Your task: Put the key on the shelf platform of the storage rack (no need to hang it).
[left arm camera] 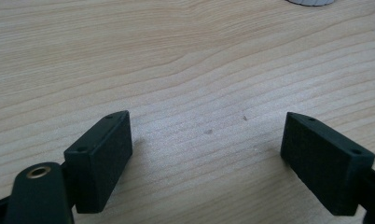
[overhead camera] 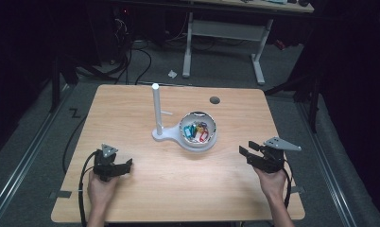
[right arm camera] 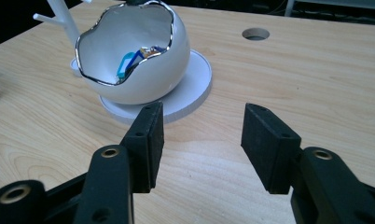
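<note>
You are holding the left gripper [overhead camera: 116,166] near-left on the table [overhead camera: 145,189], jaws wide and gripping nothing. The right gripper [overhead camera: 255,155] is sitting near-right, jaws likewise apart and empty. The tags [overhead camera: 197,131] are all lying in the bowl [overhead camera: 211,135] at centre; the stand [overhead camera: 156,111] just left is bare. Judging by this, nothing is started.
</note>
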Action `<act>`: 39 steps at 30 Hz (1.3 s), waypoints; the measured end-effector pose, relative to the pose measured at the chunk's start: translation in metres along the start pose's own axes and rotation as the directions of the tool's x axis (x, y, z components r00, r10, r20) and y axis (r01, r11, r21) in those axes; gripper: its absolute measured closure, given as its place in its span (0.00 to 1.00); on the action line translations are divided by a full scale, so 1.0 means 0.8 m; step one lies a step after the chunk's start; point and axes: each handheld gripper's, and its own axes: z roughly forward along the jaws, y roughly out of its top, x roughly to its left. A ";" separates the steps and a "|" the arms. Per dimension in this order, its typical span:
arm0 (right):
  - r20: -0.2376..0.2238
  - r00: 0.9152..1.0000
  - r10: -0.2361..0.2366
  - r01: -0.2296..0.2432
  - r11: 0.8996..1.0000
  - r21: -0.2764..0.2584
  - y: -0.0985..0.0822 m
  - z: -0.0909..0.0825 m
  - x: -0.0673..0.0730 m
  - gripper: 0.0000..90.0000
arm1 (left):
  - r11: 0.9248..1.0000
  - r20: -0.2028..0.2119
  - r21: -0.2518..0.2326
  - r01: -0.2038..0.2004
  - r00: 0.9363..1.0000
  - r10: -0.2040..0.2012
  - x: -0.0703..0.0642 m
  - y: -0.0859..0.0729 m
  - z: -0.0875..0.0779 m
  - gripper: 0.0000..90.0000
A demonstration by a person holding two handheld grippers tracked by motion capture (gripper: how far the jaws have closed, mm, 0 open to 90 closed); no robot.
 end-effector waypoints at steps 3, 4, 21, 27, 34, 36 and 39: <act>0.002 1.000 0.005 -0.005 1.000 -0.004 -0.007 0.003 0.000 0.53 | 1.000 0.000 0.000 0.000 1.000 0.000 0.000 0.000 0.000 0.19; 0.004 1.000 0.011 -0.011 1.000 -0.001 -0.011 0.005 0.000 0.53 | 1.000 0.000 0.000 0.001 1.000 -0.001 0.000 0.000 0.000 0.19; 0.023 0.999 0.023 -0.024 0.999 0.035 -0.042 0.030 0.004 0.51 | 1.000 -0.001 0.000 0.003 1.000 -0.003 0.000 0.000 0.000 0.19; 0.041 0.999 0.017 -0.020 0.998 0.061 -0.051 0.041 0.004 0.51 | 1.000 -0.001 0.000 0.003 1.000 -0.003 0.000 0.000 0.000 0.19; 0.067 0.998 0.003 -0.010 0.995 0.098 -0.058 0.054 0.004 0.50 | 1.000 -0.001 0.000 0.002 1.000 -0.002 0.000 0.000 0.000 0.19; 0.079 0.997 -0.006 -0.003 0.994 0.113 -0.061 0.058 0.004 0.50 | 1.000 -0.001 0.000 0.003 1.000 -0.003 0.000 0.000 0.000 0.19; 0.090 0.996 -0.006 -0.006 0.992 0.127 -0.065 0.062 0.003 0.50 | 1.000 -0.001 0.000 0.002 1.000 -0.002 0.000 0.000 0.000 0.19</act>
